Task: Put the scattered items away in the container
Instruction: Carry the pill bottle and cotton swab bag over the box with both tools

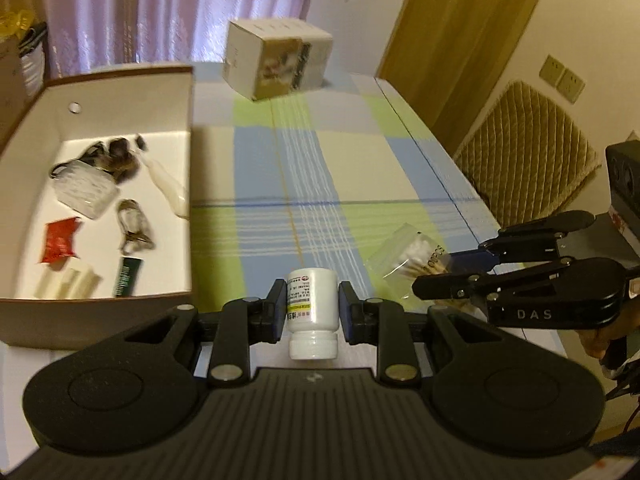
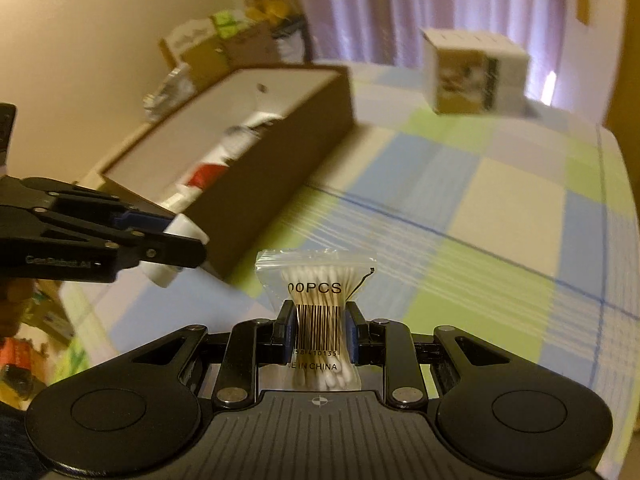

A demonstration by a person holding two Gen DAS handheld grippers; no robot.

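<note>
My left gripper (image 1: 312, 308) is shut on a white pill bottle (image 1: 311, 312), held above the checked tablecloth just right of the open cardboard box (image 1: 191, 184). In the right wrist view the same bottle (image 2: 182, 236) shows in the left gripper (image 2: 188, 250) near the box's near corner. My right gripper (image 2: 318, 330) is shut on a clear bag of cotton swabs (image 2: 318, 284), pinched at its middle. From the left wrist view the bag (image 1: 408, 256) sits at the right gripper's (image 1: 436, 270) tips. The box (image 2: 280, 168) holds several small items.
A white printed carton (image 1: 276, 60) stands at the far end of the table (image 1: 304, 184); it also shows in the right wrist view (image 2: 472, 72). A padded chair (image 1: 528, 148) is beside the table's right edge. Boxes (image 2: 224, 44) are stacked along the wall behind the container.
</note>
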